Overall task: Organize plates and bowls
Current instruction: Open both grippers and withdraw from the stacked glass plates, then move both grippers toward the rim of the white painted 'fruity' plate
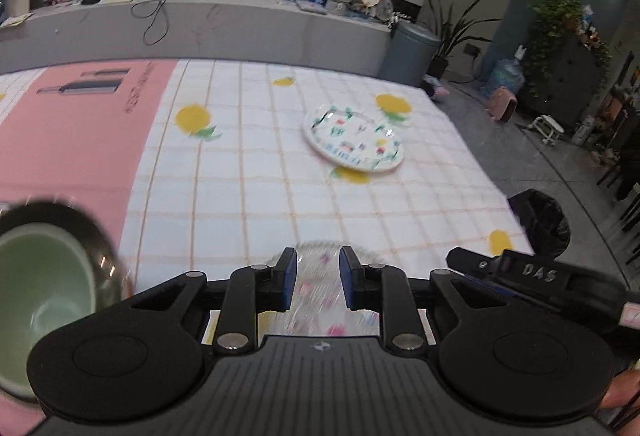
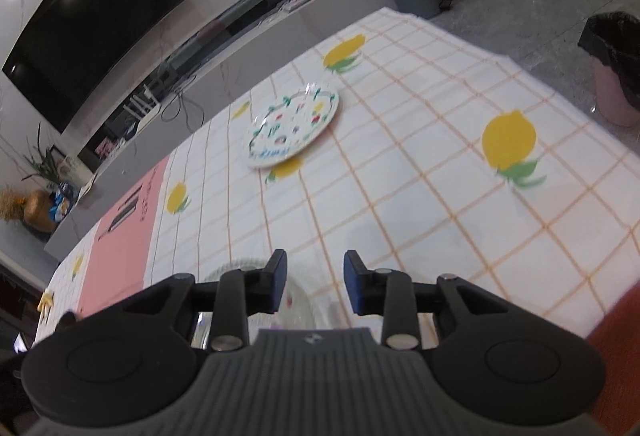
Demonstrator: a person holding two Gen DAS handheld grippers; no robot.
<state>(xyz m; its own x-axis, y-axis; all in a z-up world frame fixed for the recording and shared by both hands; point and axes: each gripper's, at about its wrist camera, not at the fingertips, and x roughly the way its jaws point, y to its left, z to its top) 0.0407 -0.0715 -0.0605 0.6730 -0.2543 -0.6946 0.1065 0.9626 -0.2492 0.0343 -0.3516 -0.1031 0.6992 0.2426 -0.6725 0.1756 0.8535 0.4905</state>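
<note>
A white plate with a coloured floral pattern (image 1: 354, 138) (image 2: 292, 124) lies flat on the checked lemon tablecloth (image 1: 248, 188), well ahead of both grippers. A clear ribbed glass dish with pink flowers (image 1: 320, 300) (image 2: 298, 302) shows blurred under both grippers. My left gripper (image 1: 318, 278) is open above it, and neither blue pad visibly presses on it. My right gripper (image 2: 316, 282) is open too, with the dish's rim under its left finger. At the left edge of the left wrist view a pale green bowl (image 1: 40, 276) sits inside a metal bowl (image 1: 94, 236).
A pink mat (image 1: 80, 140) covers the table's left part. The table's right edge drops to the floor, where a black-lined pink bin (image 2: 616, 68) stands. A grey bin (image 1: 412, 48) and a low TV console (image 1: 200, 24) lie beyond the far edge.
</note>
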